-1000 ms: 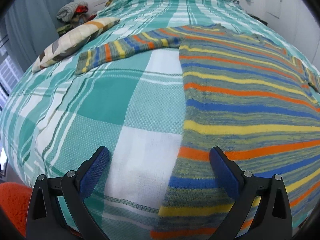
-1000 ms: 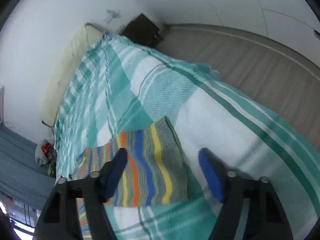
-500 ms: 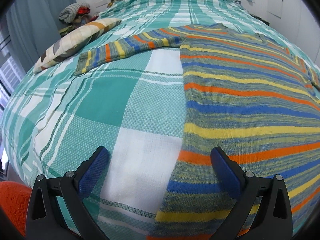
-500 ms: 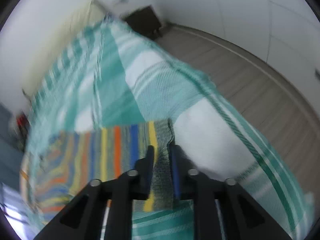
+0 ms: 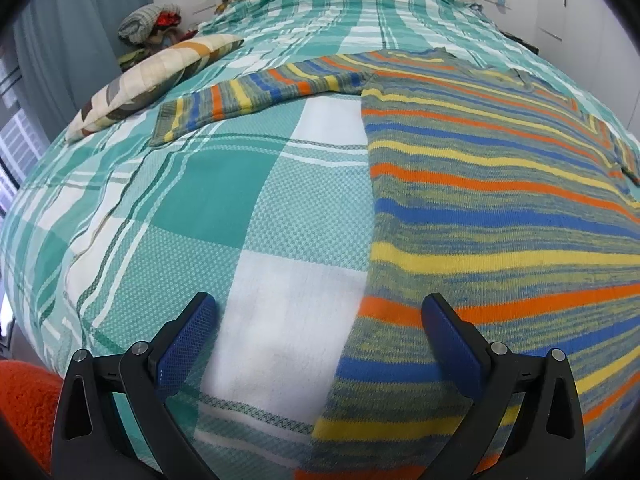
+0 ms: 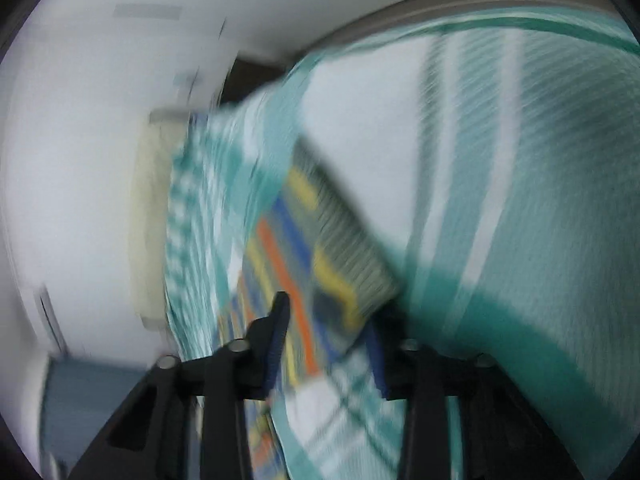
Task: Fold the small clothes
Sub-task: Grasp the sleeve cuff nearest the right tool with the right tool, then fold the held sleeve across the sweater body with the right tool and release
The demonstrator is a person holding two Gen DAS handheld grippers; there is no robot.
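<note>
While the striped sweater (image 5: 500,208) lies flat on the checked bedspread (image 5: 224,216), the left gripper (image 5: 320,340) is spread above its hem. A pillow (image 5: 152,80) lies near one sleeve. Blurred, the right gripper (image 6: 328,344) stands parted around the other sleeve's cuff.

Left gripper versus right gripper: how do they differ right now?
The left gripper is wide open, empty, above the sweater hem; the right gripper is narrower, with the striped sleeve between its fingers. Left view is sharp; right view is motion-blurred. Both have blue pads.
</note>
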